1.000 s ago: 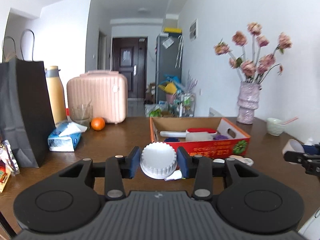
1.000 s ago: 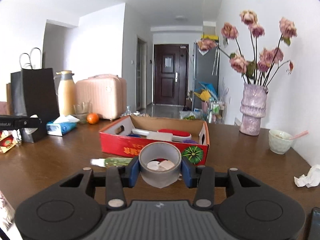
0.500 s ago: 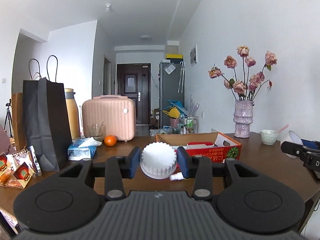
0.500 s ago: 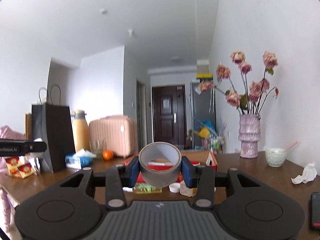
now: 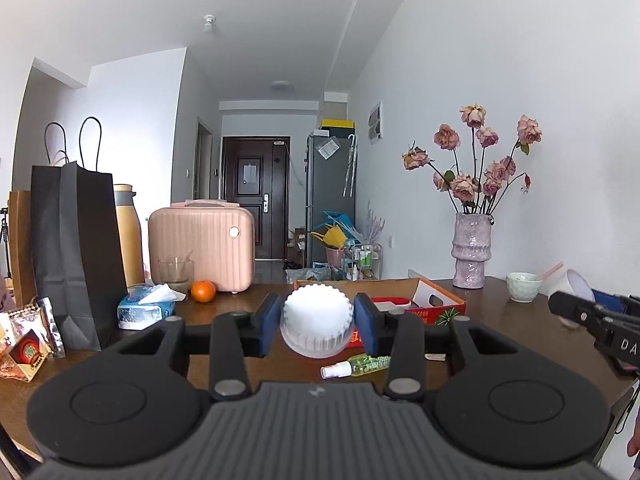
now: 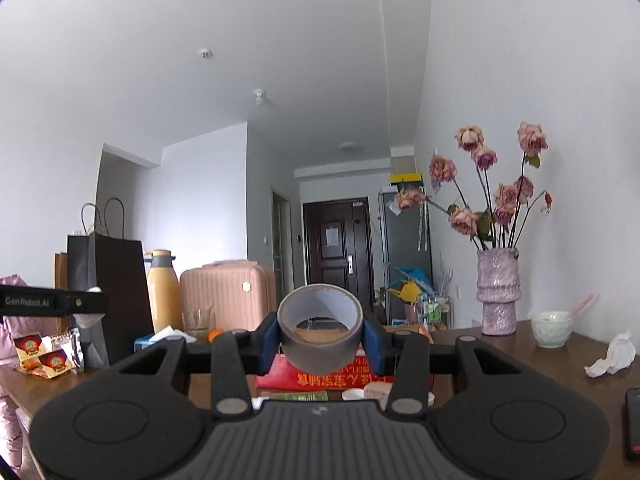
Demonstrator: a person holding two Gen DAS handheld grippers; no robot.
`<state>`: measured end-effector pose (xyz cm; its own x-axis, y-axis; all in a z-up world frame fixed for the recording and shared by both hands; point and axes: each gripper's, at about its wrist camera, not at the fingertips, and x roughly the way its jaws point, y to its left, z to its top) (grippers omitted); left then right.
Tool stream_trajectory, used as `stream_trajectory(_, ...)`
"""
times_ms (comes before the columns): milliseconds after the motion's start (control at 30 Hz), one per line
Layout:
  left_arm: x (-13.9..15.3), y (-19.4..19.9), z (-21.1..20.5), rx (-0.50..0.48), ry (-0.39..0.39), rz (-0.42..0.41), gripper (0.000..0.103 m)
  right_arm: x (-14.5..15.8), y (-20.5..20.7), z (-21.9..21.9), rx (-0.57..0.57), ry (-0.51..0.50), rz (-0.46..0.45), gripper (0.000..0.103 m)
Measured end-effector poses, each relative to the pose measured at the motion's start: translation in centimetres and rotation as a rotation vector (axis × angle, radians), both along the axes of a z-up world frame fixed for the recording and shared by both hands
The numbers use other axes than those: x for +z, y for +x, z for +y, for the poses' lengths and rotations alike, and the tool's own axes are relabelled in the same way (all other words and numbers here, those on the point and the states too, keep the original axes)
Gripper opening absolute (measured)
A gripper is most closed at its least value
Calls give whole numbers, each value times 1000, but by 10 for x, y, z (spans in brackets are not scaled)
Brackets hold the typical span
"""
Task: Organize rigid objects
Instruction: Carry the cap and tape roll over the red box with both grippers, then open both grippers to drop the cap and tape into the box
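My left gripper (image 5: pixel 316 322) is shut on a white ribbed cap (image 5: pixel 316 320) and holds it above the table, in front of the red cardboard box (image 5: pixel 440 308). My right gripper (image 6: pixel 320 334) is shut on a grey roll of tape (image 6: pixel 320 336), held high in front of the same red box (image 6: pixel 320 376). A small yellow-green spray bottle (image 5: pixel 356 365) lies on the table below the left gripper. The right gripper also shows at the right edge of the left wrist view (image 5: pixel 600 324). The left gripper shows at the left edge of the right wrist view (image 6: pixel 52 302).
On the brown table (image 5: pixel 500 320) stand a black paper bag (image 5: pixel 76 248), a tissue pack (image 5: pixel 146 308), an orange (image 5: pixel 203 291), a pink case (image 5: pixel 202 246), a flower vase (image 5: pixel 472 252) and a small bowl (image 5: pixel 522 287). Crumpled paper (image 6: pixel 612 354) and a phone (image 6: pixel 632 424) lie at the right.
Both grippers have risen and tilted upward, each keeping its object. The box has sunk lower in both views, and more wall and ceiling show.
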<state>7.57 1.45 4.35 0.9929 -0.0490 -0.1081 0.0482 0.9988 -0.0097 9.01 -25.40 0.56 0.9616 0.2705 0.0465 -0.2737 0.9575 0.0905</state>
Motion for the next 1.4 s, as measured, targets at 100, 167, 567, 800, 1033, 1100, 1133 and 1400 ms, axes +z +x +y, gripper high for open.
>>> stream_trajectory(100, -7, 16, -1, 1, -5, 33, 41, -7, 11, -1, -3, 7, 29, 42)
stream_trajectory(167, -11, 27, -2, -6, -6, 57, 41, -11, 19, -2, -5, 7, 45, 42)
stream_trajectory(567, -34, 94, -14, -33, -28, 158, 41, -27, 73, 6, 22, 22, 138, 42)
stream_trajectory(800, -50, 137, -16, -38, -83, 199, 41, -30, 108, 17, 55, 25, 173, 42)
stream_trajectory(1033, -40, 185, -21, -20, -61, 173, 41, -16, 155, 20, 46, 18, 153, 43)
stream_trajectory(1100, -34, 201, -23, -11, -43, 156, 41, -9, 172, 19, 31, 7, 150, 43)
stream_trajectory(1133, -31, 209, -23, -13, -40, 151, 41, -6, 179, 17, 29, 7, 148, 43)
stream_trajectory(1400, -16, 296, -33, -62, 16, 169, 42, 21, 268, -4, 38, -1, 194, 43)
